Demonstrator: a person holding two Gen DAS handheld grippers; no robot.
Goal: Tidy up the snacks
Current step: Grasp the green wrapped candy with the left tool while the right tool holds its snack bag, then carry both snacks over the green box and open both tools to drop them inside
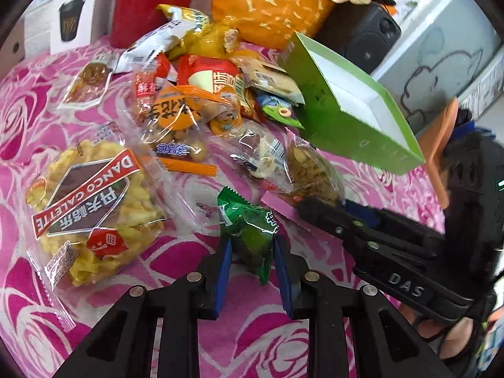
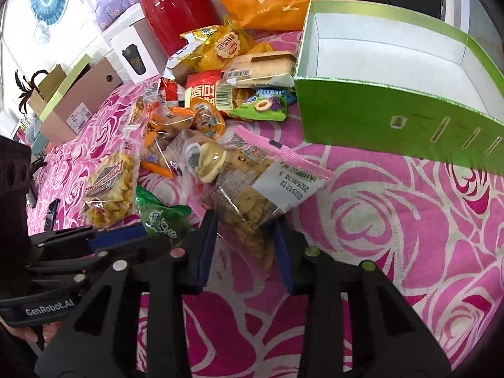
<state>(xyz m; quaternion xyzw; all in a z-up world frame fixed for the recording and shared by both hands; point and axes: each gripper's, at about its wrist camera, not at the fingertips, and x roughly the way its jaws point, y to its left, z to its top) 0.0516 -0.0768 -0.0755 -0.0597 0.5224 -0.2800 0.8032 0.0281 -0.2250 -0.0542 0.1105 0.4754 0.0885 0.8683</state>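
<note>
On the pink rose-patterned cloth (image 2: 393, 220) of the desk, a heap of snacks lies to the left of an empty green box (image 2: 362, 110), which stands tilted with its opening toward the cameras.

The left gripper (image 1: 252, 261) has a small green packet (image 1: 249, 230) between its blue pads (image 1: 222, 271). The pads stand at both sides of the packet and seem to touch it, but I cannot tell for sure if they already press it or only enclose it. The packet's long axis runs forward, along the fingers.

The right gripper (image 2: 244, 245) is spread around the near end of a clear bag of banana chips (image 2: 249, 195) with a pink zip strip. The bag lies between the pads (image 2: 206, 245), its long axis going forward and a little to the right, toward the box. A gap shows at the right pad, so the gripper is probably not closed on the bag yet.

The box lies ahead and to the right of both grippers, and the right gripper is clearly nearer to it; the left one must pass across the right one to reach it. I judge that the coming move is to close on each packet and carry it forward-right, over the near green wall. A big bag of yellow crisps (image 1: 91, 201) waits at the left.
</note>
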